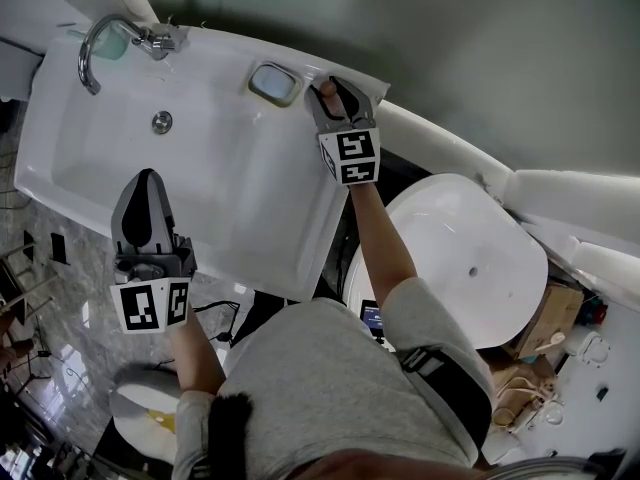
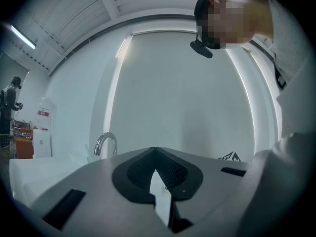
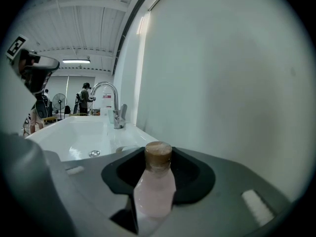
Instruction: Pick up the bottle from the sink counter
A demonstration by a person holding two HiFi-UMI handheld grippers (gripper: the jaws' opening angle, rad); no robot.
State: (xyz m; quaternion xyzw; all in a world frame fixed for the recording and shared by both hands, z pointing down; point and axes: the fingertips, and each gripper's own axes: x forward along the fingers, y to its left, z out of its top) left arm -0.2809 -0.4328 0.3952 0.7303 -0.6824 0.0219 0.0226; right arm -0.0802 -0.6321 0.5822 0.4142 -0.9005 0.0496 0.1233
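Two tongs in view. Right tongs (image 1: 336, 92): jaws apart, one on each side of the pink bottle (image 3: 155, 184) with the brown cap; no squeeze on it visible. Bottle upright at the back right corner of the white bench (image 1: 285, 198), close to the wall, just beside a small dish (image 1: 274, 82). Left tongs (image 1: 148, 183): jaws together, nothing between them, above the front of the basin (image 1: 215, 158). Tap (image 1: 98, 46) at the bench's back left.

1 bottle (image 3: 154, 191), 1 sink (image 1: 235, 183), 1 faucet (image 1: 93, 50)
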